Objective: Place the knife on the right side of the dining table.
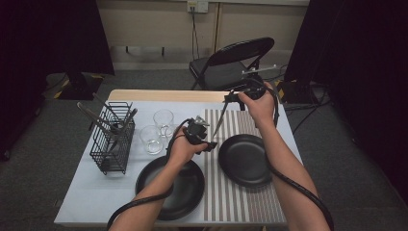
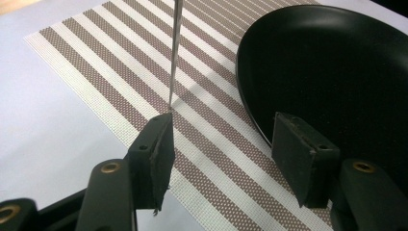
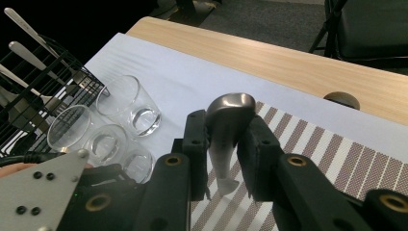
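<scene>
So the right gripper (image 1: 239,97), up in the upper middle of the high view, has its jaws clamped on the handle end of a table knife (image 3: 226,132); in the right gripper view you can see that rounded metal end poking up between the two black pads dead center. The knife slants down and to the left from there, with its tip resting on the striped placemat (image 1: 240,192) in the middle of the frame. The left gripper (image 1: 208,143) sits low right at that tip. In the left gripper view its jaws stand partway open, and the thin blade (image 2: 173,53) comes down from the top to just touch the tip of the left-hand pad, not pinched. A black plate (image 2: 332,62) fills the upper right there.
</scene>
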Tool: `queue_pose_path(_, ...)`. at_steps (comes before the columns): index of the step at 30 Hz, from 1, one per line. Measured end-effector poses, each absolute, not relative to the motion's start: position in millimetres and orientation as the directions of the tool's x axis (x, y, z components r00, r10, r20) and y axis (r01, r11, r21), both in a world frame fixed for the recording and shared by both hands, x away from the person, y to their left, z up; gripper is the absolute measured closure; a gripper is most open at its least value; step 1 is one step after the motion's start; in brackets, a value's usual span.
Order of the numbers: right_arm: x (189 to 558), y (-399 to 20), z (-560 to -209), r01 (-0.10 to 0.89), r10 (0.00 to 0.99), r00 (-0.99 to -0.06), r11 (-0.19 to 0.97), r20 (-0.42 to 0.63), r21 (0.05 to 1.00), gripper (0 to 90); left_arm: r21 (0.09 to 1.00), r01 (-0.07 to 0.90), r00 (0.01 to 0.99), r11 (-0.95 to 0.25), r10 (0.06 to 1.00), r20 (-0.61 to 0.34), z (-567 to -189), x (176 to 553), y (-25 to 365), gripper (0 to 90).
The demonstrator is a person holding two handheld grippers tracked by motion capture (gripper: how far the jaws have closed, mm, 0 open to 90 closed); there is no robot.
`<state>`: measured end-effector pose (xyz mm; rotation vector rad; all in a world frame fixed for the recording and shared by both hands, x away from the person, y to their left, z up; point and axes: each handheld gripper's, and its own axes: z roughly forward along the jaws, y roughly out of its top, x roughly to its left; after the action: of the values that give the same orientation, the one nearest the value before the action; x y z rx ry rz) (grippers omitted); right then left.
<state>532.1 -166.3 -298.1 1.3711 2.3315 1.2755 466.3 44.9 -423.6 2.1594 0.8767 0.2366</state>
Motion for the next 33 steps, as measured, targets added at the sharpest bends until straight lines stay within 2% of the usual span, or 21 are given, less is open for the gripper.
queue_pose_path(7,531.4,-169.1,-299.4,0.647,0.774,-0.569,0.211,0.279,0.733,74.5,0.723,0.525,0.736,-0.450,0.666,-0.120,-430.4,471.0,43.5,41.6)
queue_pose_path(22,531.2,-170.6,-299.4,0.653,0.772,-0.568,0.213,0.285,0.727,74.5,0.705,0.536,0.724,-0.465,0.683,-0.100,-437.8,479.7,39.1,48.8)
queue_pose_path(33,530.3,-176.3,-301.0,0.660,0.776,-0.558,0.200,0.294,0.724,74.5,0.704,0.546,0.712,-0.454,0.694,-0.105,-446.3,484.5,33.8,49.4)
